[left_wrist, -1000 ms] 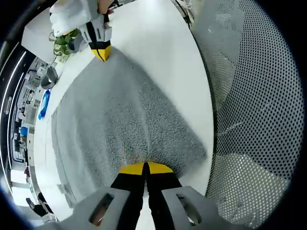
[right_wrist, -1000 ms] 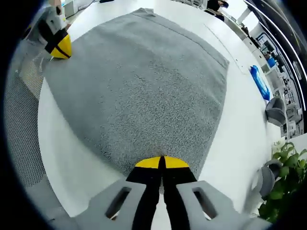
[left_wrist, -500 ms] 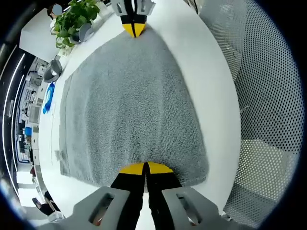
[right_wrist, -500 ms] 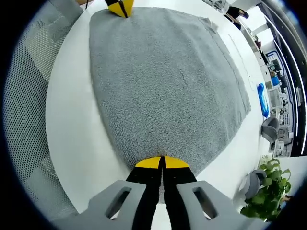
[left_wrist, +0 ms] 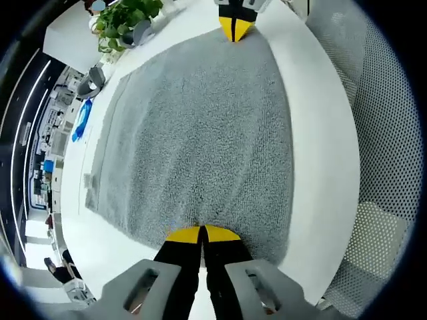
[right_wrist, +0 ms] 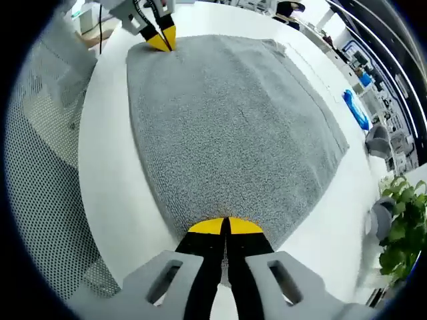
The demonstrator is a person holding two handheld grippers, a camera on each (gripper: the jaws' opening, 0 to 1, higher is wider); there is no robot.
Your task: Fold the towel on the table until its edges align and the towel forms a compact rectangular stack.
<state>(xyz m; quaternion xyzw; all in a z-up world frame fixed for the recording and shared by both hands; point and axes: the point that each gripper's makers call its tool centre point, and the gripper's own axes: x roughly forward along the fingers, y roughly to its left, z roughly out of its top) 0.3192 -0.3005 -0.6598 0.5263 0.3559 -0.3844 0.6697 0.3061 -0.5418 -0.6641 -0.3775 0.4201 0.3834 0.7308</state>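
A grey towel (left_wrist: 200, 127) lies spread flat on the white table (left_wrist: 320, 147). My left gripper (left_wrist: 202, 233) is shut on one near corner of the towel, its yellow tips pressed together on the cloth. The right gripper (left_wrist: 235, 28) appears at the far end of that view, pinching the other corner on the same edge. In the right gripper view the towel (right_wrist: 227, 127) stretches ahead, my right gripper (right_wrist: 225, 226) is shut on its corner, and the left gripper (right_wrist: 162, 40) holds the far corner at the upper left.
A potted green plant (left_wrist: 127, 17) and a grey cup (left_wrist: 90, 85) stand past the towel's far side, with a blue object (left_wrist: 81, 121) near them. A perforated mesh chair (left_wrist: 393, 133) sits beside the table edge. An office background lies beyond.
Both cameras have shifted and the towel now lies more square between the grippers, its held edge pulled straighter. Both grippers stay shut on their corners.
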